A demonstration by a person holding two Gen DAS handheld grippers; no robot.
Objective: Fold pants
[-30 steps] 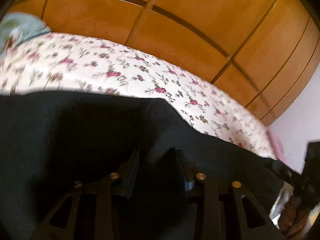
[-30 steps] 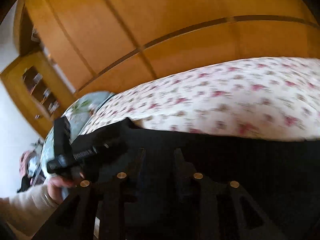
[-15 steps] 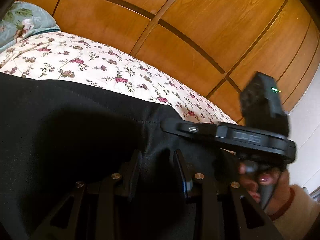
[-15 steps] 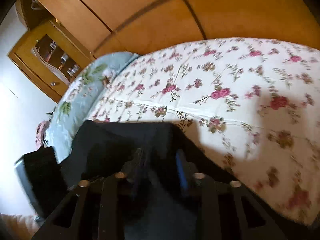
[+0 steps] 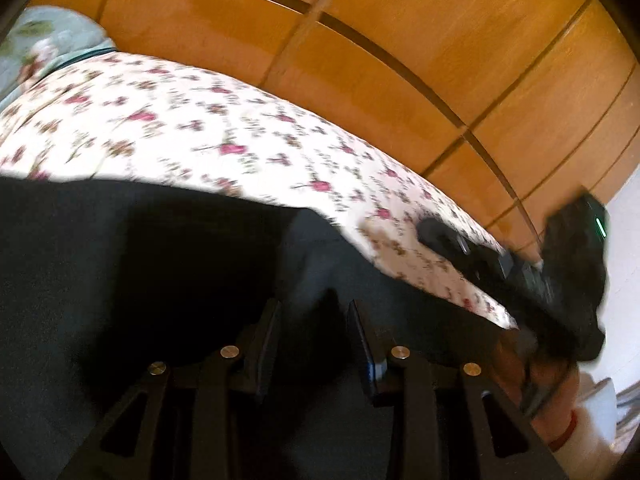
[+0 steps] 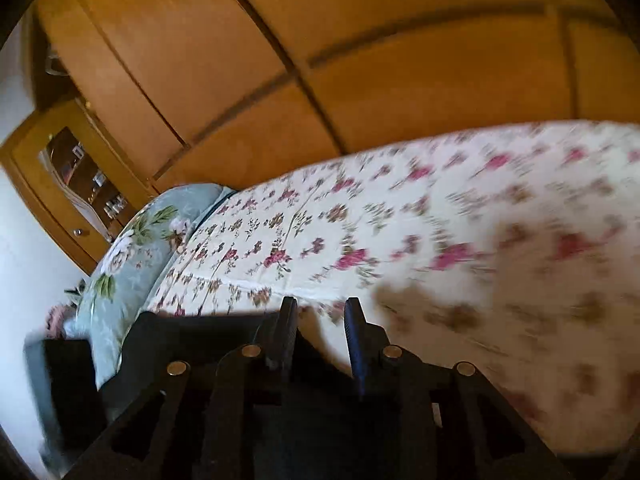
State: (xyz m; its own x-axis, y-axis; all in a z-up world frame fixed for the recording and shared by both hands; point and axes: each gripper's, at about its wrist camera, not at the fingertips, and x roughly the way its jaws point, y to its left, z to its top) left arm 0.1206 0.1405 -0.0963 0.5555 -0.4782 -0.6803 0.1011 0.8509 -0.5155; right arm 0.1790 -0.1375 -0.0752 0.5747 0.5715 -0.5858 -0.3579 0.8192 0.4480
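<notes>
Black pants (image 5: 120, 280) lie on the floral bedsheet (image 5: 200, 132) and fill the lower left wrist view. My left gripper (image 5: 314, 312) sits over the dark cloth with its fingers a little apart; whether cloth is pinched between them is hidden by the dark. My right gripper shows as a blurred black tool (image 5: 560, 272) at the right, beyond the pants' edge. In the right wrist view my right gripper (image 6: 320, 308) is open and empty, over the sheet (image 6: 440, 220), with the pants (image 6: 192, 340) at its lower left.
A wooden wardrobe (image 5: 360, 40) stands behind the bed. A pale green floral pillow (image 6: 132, 248) lies at the bed's head. A wooden cabinet with a glass door (image 6: 68, 184) stands at the left. A hand in a white sleeve (image 5: 576, 420) holds the right tool.
My right gripper has let go of the pants and moved away to the right over the bare sheet. My left gripper stays over the black cloth.
</notes>
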